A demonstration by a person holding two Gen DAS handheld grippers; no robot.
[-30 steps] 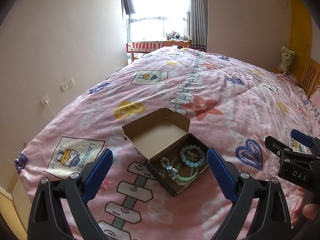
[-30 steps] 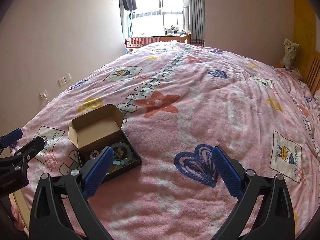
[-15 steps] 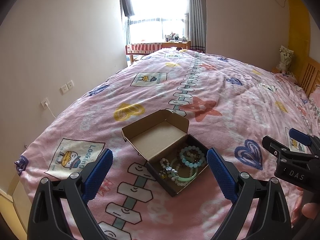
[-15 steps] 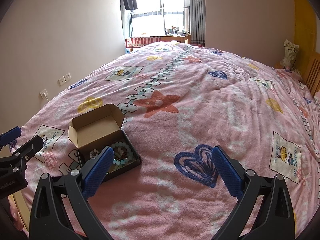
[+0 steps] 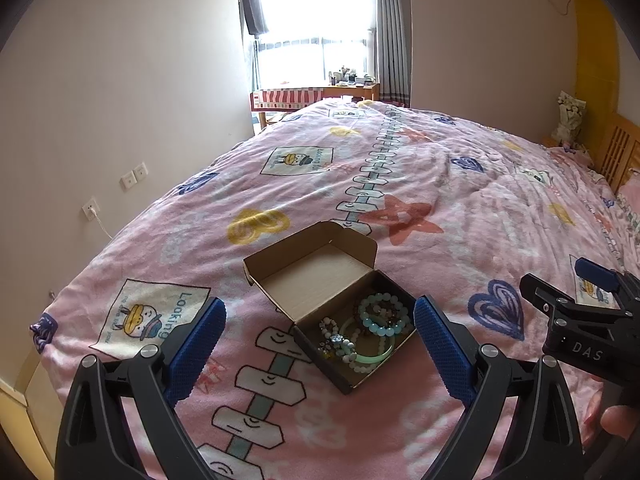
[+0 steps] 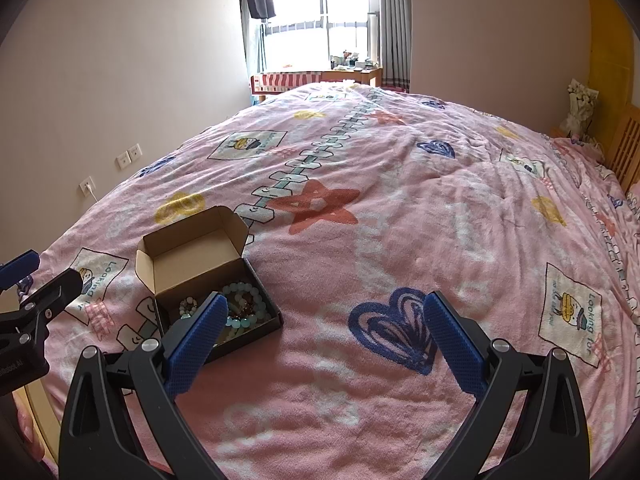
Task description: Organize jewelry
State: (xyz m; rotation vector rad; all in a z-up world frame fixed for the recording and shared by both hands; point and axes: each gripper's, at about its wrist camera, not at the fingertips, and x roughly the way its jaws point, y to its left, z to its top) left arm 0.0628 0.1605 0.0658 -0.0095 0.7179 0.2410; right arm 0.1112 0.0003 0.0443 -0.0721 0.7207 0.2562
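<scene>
Pink patterned bedspread fills both views, window at the far end. My left claw stands wide, holding nothing; the open cardboard box sits on the bed just ahead, between its fingers. Beaded bracelets and a pale green bangle lie in the box's dark tray. My right claw is wide too, empty, over a blue heart print; box ahead-left of it.

The open cardboard box is approached freely over bare pink blanket on all sides; only its raised lid blocks the far edge.
</scene>
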